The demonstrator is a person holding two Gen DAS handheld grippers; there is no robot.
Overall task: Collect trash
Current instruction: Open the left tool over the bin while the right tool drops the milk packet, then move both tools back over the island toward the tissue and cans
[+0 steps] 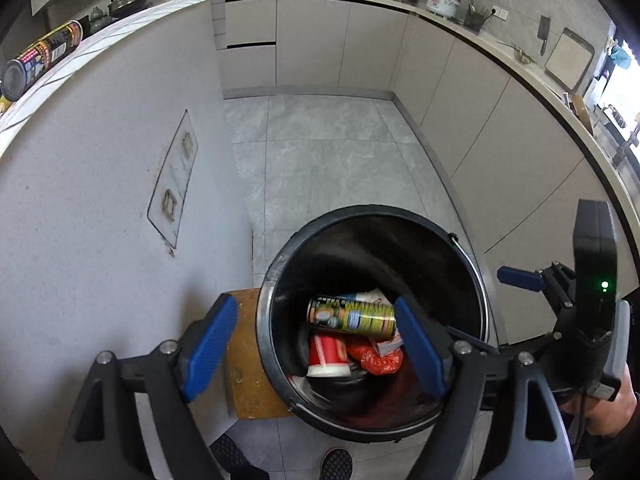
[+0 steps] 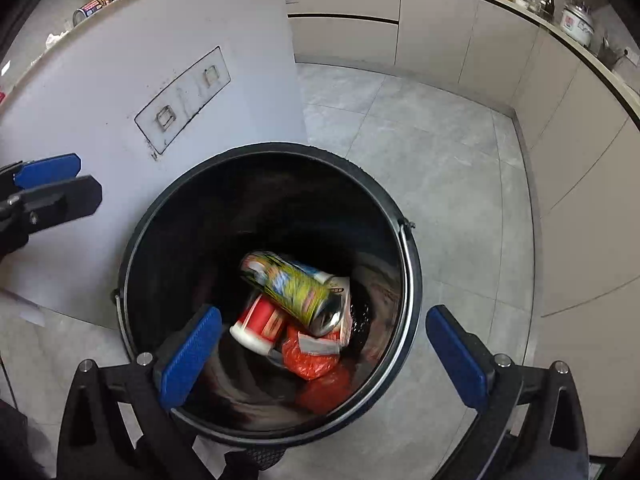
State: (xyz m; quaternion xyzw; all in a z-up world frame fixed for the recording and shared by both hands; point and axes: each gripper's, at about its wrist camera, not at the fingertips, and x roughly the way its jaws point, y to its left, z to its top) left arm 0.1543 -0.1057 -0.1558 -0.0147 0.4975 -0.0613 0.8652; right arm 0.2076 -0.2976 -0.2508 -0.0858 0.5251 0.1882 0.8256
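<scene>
The grey tiled floor carries 1 black bucket, with a wooden block beside it.

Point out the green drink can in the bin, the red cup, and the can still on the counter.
Green drink can (image 1: 352, 317), left wrist view, its side.
Red paper cup (image 1: 327, 354), left wrist view, its wall.
Dark printed can (image 1: 42, 58), left wrist view, its side.

Black bin, green-yellow can

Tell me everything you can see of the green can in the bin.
The green can is a printed metal drink can, green and yellow with some blue. It lies tilted on its side in the black bin, atop a red-and-white cup and an orange wrapper. No claw touches it. It looks blurred in the right view.
</scene>
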